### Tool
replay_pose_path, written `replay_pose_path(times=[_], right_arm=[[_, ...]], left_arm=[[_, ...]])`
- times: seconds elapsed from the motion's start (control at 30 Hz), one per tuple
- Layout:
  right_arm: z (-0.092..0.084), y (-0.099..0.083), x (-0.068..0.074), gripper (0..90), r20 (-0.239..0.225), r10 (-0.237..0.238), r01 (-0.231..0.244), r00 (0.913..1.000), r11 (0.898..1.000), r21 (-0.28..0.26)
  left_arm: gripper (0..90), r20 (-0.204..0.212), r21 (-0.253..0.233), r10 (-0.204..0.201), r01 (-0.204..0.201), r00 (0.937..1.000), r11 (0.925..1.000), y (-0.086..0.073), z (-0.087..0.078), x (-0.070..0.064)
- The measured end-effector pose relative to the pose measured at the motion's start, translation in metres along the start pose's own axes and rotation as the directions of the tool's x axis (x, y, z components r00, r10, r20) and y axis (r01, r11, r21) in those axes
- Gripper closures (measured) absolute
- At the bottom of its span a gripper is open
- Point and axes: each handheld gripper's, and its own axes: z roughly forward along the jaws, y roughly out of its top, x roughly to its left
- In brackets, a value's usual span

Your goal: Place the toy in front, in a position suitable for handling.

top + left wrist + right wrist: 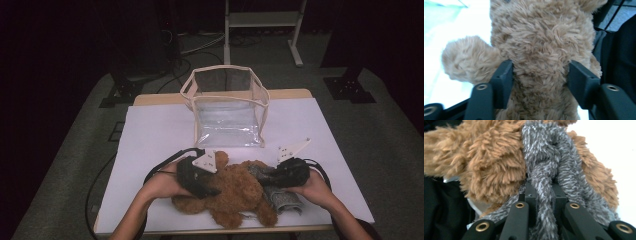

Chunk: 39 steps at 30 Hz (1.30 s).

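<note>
Dark studio: black curtains [60, 40], floor cables [200, 45].

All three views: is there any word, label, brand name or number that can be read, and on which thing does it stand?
None can be read.
The brown plush bear, its grey scarf, the clear bag and the white table cover carry no visible print.
The left gripper and the right gripper show only plain brass screw holes.

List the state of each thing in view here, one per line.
Teddy bear: lying on the white sheet, gripped at both sides.
Grey scarf: on the bear, pinched.
Clear bag: upright, open-topped, nothing visible inside.
Left tongs: closed around the bear's body.
Right tongs: shut on the scarf.
White sheet: flat over the table.
</note>
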Motion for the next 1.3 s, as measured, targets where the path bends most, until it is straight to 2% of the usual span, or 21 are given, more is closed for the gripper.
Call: replay_pose_path(times=[0.07,0.23,0.3,0.37,0.4,0.47,0.57,0.67,0.73,0.8,0.87,0.93,1.03,1.1,1.2,1.3], right_arm=[[0.001,0.0,-0.003,79.4,0.007,0.006,-0.006,1.0,1.0,-0.002],[0.006,0.002,-0.019,79.7,0.05,0.043,-0.042,0.9979,0.999,-0.021],[0.003,0.003,-0.025,79.6,0.062,0.051,-0.05,0.9967,0.999,-0.015],[-0.004,0.005,-0.026,79.6,0.112,0.04,-0.04,0.993,0.999,0.0],[-0.008,0.006,-0.027,79.6,0.117,0.042,-0.042,0.9923,0.999,-0.004],[-0.017,0.011,-0.027,79.6,0.114,0.043,-0.04,0.9925,0.999,-0.027],[-0.023,0.025,-0.02,79.5,0.094,0.013,-0.007,0.9954,0.998,-0.058],[-0.016,0.037,-0.012,79.4,0.062,-0.024,0.028,0.9978,0.997,-0.075],[-0.004,0.042,-0.007,79.3,0.058,-0.055,0.058,0.9968,0.997,-0.05],[0.004,0.039,-0.007,79.4,0.06,-0.055,0.057,0.9967,0.998,-0.03],[0.006,0.031,-0.012,79.5,0.063,-0.03,0.032,0.9975,0.999,-0.028],[0.003,0.02,-0.019,79.6,0.082,-0.004,0.006,0.9967,1.0,-0.019],[-0.005,0.007,-0.026,79.5,0.14,0.01,-0.014,0.9901,1.0,0.028],[-0.013,0.006,-0.027,79.5,0.144,0.014,-0.017,0.9895,1.0,0.017],[-0.023,0.022,-0.022,79.5,0.14,-0.008,0.012,0.9902,1.0,-0.029],[-0.018,0.042,-0.017,79.5,0.122,-0.045,0.052,0.9915,0.997,-0.051]], left_arm=[[44.3,0.021,0.006,-0.013,0.013,0.9997,0.9999,-0.003,0.005,-0.001],[46.4,0.033,-0.002,-0.029,0.029,0.999,0.9996,-0.012,0.004,-0.004],[46.4,0.034,-0.006,-0.032,0.032,0.9989,0.9995,-0.014,0.003,-0.005],[46.4,0.042,-0.007,-0.028,0.028,0.9987,0.9996,-0.015,0.003,-0.006],[46.5,0.041,-0.008,-0.025,0.025,0.9988,0.9996,-0.015,0.004,-0.007],[46.5,0.045,-0.009,-0.019,0.02,0.9988,0.9998,-0.015,0.004,-0.007],[46.5,0.051,-0.008,-0.003,0.004,0.9987,1.0,-0.014,0.006,-0.008],[46.8,0.049,-0.009,0.005,-0.004,0.9988,1.0,-0.014,0.006,-0.008],[46.8,0.049,-0.007,0.009,-0.008,0.9987,0.9999,-0.015,0.005,-0.009],[46.8,0.047,-0.013,0.007,-0.006,0.9989,0.9999,-0.016,0.005,-0.01],[46.8,0.044,-0.024,0.008,-0.007,0.999,0.9997,-0.017,0.005,-0.01],[46.8,0.04,-0.033,0.012,-0.011,0.9991,0.9994,-0.018,0.005,-0.01],[46.7,0.034,-0.048,0.014,-0.013,0.9993,0.9988,-0.019,0.006,-0.009],[46.6,0.033,-0.052,0.014,-0.012,0.9993,0.9986,-0.019,0.007,-0.009],[46.4,0.032,-0.049,0.014,-0.012,0.9994,0.9987,-0.018,0.008,-0.009],[46.2,0.03,-0.04,0.024,-0.023,0.9993,0.999,-0.016,0.008,-0.009]])
